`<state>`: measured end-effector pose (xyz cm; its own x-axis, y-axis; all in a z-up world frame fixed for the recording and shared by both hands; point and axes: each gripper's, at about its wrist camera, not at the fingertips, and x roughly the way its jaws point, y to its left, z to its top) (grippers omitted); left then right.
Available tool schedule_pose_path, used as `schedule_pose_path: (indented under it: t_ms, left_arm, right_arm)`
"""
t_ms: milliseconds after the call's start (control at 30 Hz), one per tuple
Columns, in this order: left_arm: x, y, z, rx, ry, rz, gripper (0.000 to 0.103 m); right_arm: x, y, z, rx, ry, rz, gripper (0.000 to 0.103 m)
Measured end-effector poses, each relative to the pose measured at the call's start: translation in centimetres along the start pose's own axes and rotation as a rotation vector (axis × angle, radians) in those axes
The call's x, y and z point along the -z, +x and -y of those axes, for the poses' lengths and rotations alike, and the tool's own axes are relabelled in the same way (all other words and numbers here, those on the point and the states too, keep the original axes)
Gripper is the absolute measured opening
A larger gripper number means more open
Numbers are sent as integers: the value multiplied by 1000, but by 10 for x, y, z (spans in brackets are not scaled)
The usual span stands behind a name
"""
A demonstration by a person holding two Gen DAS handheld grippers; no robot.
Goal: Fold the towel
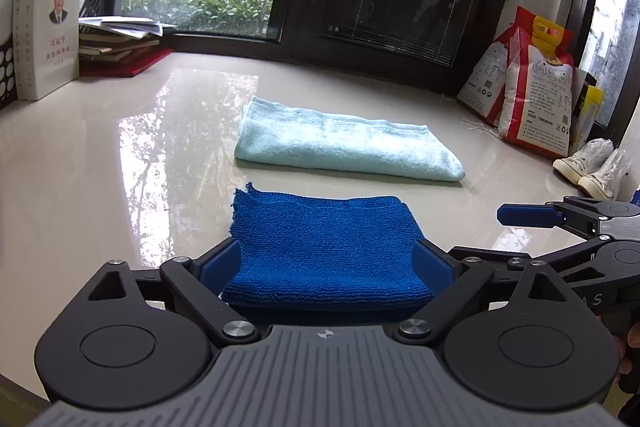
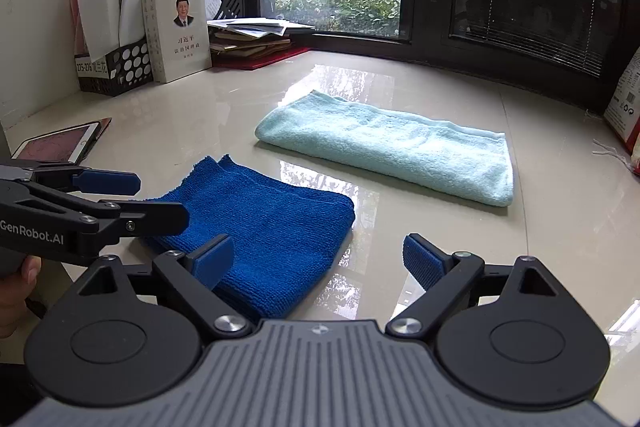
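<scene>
Left gripper (image 1: 327,265): black linkage arms, blue pads, jaws spread wide. The pads flank the near end of the blue cloth without pinching it; nothing is gripped.

Right gripper (image 2: 319,261): same build, jaws spread wide and holding nothing. Its left pad (image 2: 215,259) sits over the near right corner of the cloth; its right pad hangs above bare tabletop.

Dark blue microfibre towel (image 1: 320,247), folded into a thick layered square: lies flat on the table directly before both grippers, with a ragged corner sticking up at its far left.

Glossy cream stone tabletop (image 1: 120,167): carries all items and reflects the window.

Pale aqua terry towel (image 2: 392,147), folded into a long rectangle: lies flat just beyond the blue one, apart from it.

Tablet with pink screen (image 2: 60,145): flat at the left edge.

White canvas shoes wrapped in clear plastic (image 1: 592,167): at the right edge.

Red-and-white printed bags (image 1: 528,95): upright at the far right, against the window frame.

White hardback book with a portrait cover (image 2: 182,33): upright at the far left, beside a black perforated file rack (image 2: 120,67) and a stack of papers (image 2: 252,39).
</scene>
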<state>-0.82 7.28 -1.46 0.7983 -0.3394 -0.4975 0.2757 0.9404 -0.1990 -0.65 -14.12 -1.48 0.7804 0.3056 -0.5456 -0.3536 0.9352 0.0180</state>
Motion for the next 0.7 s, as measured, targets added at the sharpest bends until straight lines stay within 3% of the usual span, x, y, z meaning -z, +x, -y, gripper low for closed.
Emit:
schedule_pose_path:
  t_ms: [133, 700]
  left_arm:
    - [0, -4, 10, 0, -2, 17, 103]
    - [1, -3, 47, -114, 18, -45, 103]
  right_arm:
    - [5, -14, 9, 40, 1, 5, 103]
    - [29, -50, 48, 123, 141, 13, 103]
